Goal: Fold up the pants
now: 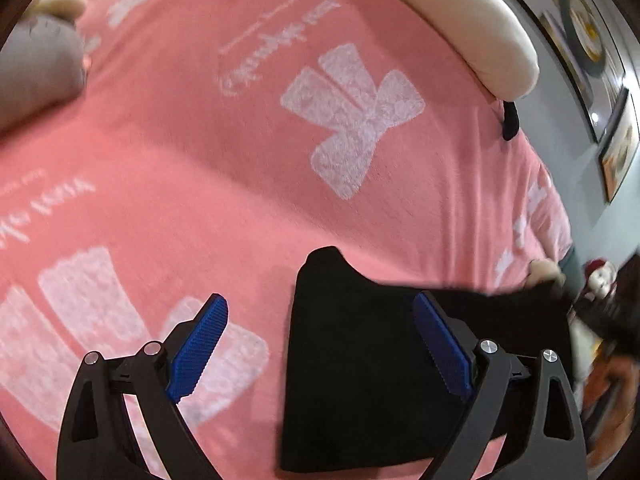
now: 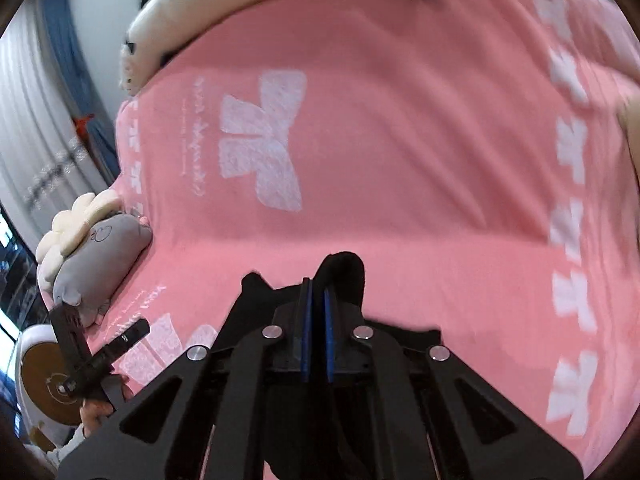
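The black pants [image 1: 360, 360] lie on a pink bedsheet [image 1: 240, 140] with white bow prints. In the left wrist view they spread from bottom centre toward the right. My left gripper [image 1: 320, 312] is open, its blue pads [image 1: 200, 344] wide apart above the sheet and the pants' left edge, holding nothing. My right gripper [image 2: 316, 292] is shut on a bunched fold of the black pants [image 2: 340, 268], which sticks up between and beyond its blue pads. The left gripper shows at the left in the right wrist view [image 2: 100, 352].
A cream pillow [image 1: 460, 12] lies at the bed's far edge. A grey plush toy [image 2: 100, 264] sits at the bed's side, also in the left wrist view [image 1: 36, 72]. Framed pictures [image 1: 580, 36] hang on the wall. A small black item [image 1: 510, 120] lies near the pillow.
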The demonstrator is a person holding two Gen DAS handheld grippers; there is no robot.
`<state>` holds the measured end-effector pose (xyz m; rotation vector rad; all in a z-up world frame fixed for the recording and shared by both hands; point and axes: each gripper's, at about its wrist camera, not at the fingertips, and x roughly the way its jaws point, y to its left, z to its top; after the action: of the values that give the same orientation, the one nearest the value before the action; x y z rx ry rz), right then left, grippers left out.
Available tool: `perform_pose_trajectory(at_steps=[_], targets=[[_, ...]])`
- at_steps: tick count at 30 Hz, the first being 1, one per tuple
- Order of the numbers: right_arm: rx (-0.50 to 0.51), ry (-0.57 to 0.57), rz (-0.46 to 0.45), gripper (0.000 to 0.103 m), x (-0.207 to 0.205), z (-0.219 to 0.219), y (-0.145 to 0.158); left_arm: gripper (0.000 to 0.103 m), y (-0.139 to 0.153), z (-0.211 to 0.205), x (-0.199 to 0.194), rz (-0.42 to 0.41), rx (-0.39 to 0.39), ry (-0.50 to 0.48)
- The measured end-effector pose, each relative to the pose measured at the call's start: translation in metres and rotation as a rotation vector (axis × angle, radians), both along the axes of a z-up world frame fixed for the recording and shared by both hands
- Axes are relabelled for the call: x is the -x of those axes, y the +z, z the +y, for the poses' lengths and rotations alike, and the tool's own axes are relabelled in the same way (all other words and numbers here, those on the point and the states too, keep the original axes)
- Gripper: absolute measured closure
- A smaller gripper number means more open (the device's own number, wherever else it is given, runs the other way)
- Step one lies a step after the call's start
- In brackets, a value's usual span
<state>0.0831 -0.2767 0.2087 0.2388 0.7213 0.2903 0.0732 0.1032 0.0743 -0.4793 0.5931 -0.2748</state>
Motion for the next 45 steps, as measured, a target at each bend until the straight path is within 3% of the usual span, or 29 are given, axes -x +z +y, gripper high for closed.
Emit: perform_pose_trajectory(at_steps=[2,3,4,5,6,7,9,11,12,13,16,18,19,24,26,28,30,33,37,40,42,45], targets=[[0.08,-0.014,0.072,0.09,-0.02,-0.002,-0.032,0.011,-0.004,0.0,0.0,0.009,0.002,-0.018],[0.115,-0.023,0.136,0.075,-0.028,-0.005,-0.055,0.011,-0.006,-0.001,-0.001,0.024,0.009,-0.024],[0.193,-0.058,0.259,0.067,-0.036,-0.012,-0.095,0.011,-0.009,0.0,-0.001,0.034,0.016,-0.029],[0.258,-0.118,0.365,0.067,-0.036,-0.024,-0.13,0.011,-0.012,-0.001,-0.003,0.049,0.023,-0.042],[0.248,-0.143,0.395,0.067,-0.03,-0.032,-0.144,0.011,-0.014,-0.001,-0.003,0.061,0.024,-0.048],[0.17,-0.161,0.378,0.067,-0.017,-0.045,-0.148,0.011,-0.017,-0.002,-0.004,0.078,0.021,-0.051],[0.109,-0.176,0.36,0.067,-0.004,-0.055,-0.129,0.011,-0.021,-0.009,-0.005,0.092,-0.004,-0.074],[0.122,-0.148,0.246,0.05,0.014,-0.052,-0.104,0.011,-0.024,-0.02,-0.007,0.102,-0.031,-0.099],[0.153,-0.153,0.224,0.032,0.021,-0.049,-0.102,0.011,-0.027,-0.027,-0.008,0.111,-0.036,-0.114],[0.186,-0.163,0.217,0.028,0.028,-0.047,-0.104,0.011,-0.029,-0.031,-0.009,0.118,-0.038,-0.122],[0.258,-0.149,0.275,0.031,0.034,-0.038,-0.12,0.011,-0.036,-0.049,-0.009,0.128,-0.087,-0.13],[0.273,-0.13,0.264,0.033,0.04,-0.029,-0.118,0.011,-0.039,-0.06,-0.006,0.122,-0.169,-0.116],[0.284,-0.126,0.256,0.04,0.042,-0.025,-0.118,0.011,-0.041,-0.064,-0.004,0.118,-0.205,-0.11],[0.232,-0.092,0.189,0.045,0.053,-0.008,-0.112,0.011,-0.049,-0.081,-0.003,0.112,-0.401,-0.087],[0.305,-0.084,0.265,0.045,0.048,0.002,-0.133,0.011,-0.053,-0.084,-0.003,0.124,-0.446,-0.093],[0.289,-0.081,0.324,0.044,0.041,0.002,-0.147,0.011,-0.055,-0.083,-0.004,0.136,-0.461,-0.086],[0.256,-0.096,0.317,0.045,0.042,-0.002,-0.14,0.011,-0.057,-0.081,-0.004,0.149,-0.451,-0.092],[0.227,-0.135,0.224,0.043,0.046,-0.006,-0.114,0.011,-0.059,-0.078,-0.004,0.157,-0.444,-0.089],[0.192,-0.163,0.278,0.043,0.033,-0.016,-0.126,0.011,-0.064,-0.076,-0.005,0.178,-0.428,-0.099],[0.142,-0.155,0.311,0.04,0.029,-0.016,-0.131,0.011,-0.067,-0.072,-0.006,0.206,-0.322,-0.15],[0.149,-0.151,0.298,0.033,0.031,-0.015,-0.13,0.011,-0.072,-0.066,-0.011,0.251,-0.173,-0.216],[0.158,-0.16,0.297,0.031,0.033,-0.017,-0.13,0.011,-0.078,-0.052,-0.015,0.295,-0.03,-0.207]])
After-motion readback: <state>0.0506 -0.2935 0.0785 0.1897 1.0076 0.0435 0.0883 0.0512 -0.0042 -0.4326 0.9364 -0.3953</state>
